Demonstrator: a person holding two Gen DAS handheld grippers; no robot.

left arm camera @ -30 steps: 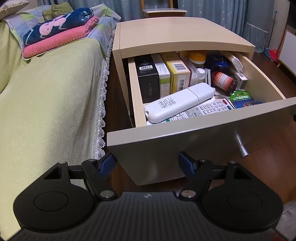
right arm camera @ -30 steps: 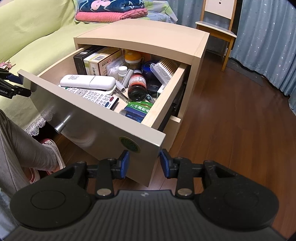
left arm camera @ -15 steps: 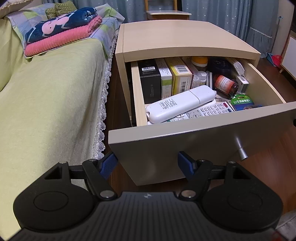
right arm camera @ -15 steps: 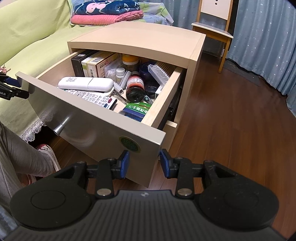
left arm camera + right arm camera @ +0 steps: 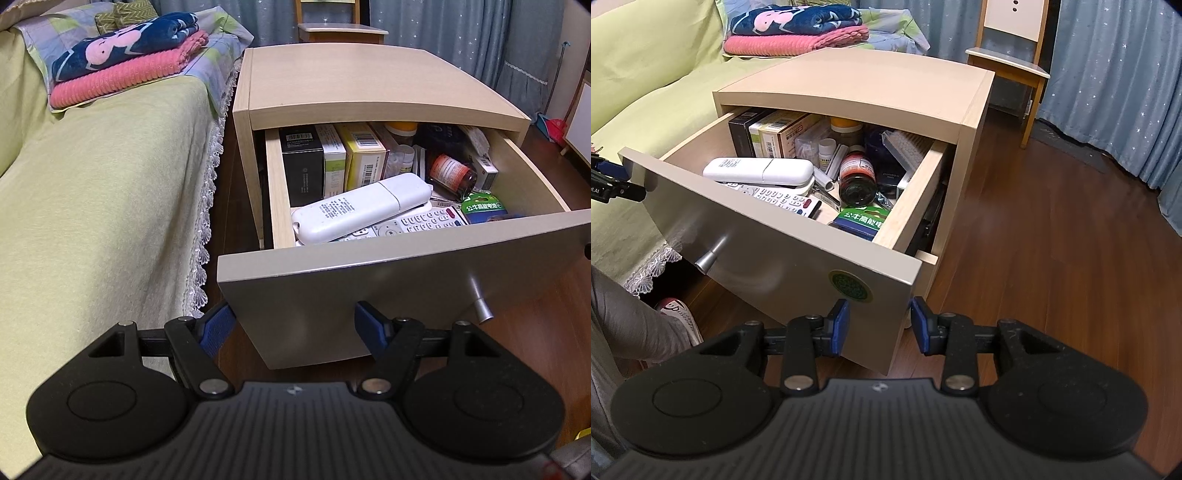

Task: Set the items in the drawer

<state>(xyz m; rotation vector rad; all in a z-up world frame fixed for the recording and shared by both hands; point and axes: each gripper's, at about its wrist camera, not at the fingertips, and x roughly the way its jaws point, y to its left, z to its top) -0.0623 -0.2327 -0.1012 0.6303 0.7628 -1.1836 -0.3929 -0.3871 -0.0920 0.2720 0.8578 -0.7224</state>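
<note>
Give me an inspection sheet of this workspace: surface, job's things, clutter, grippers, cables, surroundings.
Surface: nightstand top bare; wood floor around it.
Job's things: drawer pulled out and full; white remote lies on top of a keypad remote.
Clutter: boxes upright at the back, brown bottle lying down, green battery pack.
Grippers: left gripper and right gripper both open, holding nothing, close to the drawer front.
Cables: nothing seen.
Surroundings: bed with folded blankets, chair, curtains.

Both wrist views face the open drawer point(image 5: 399, 273) closely, opposite corners.
</note>
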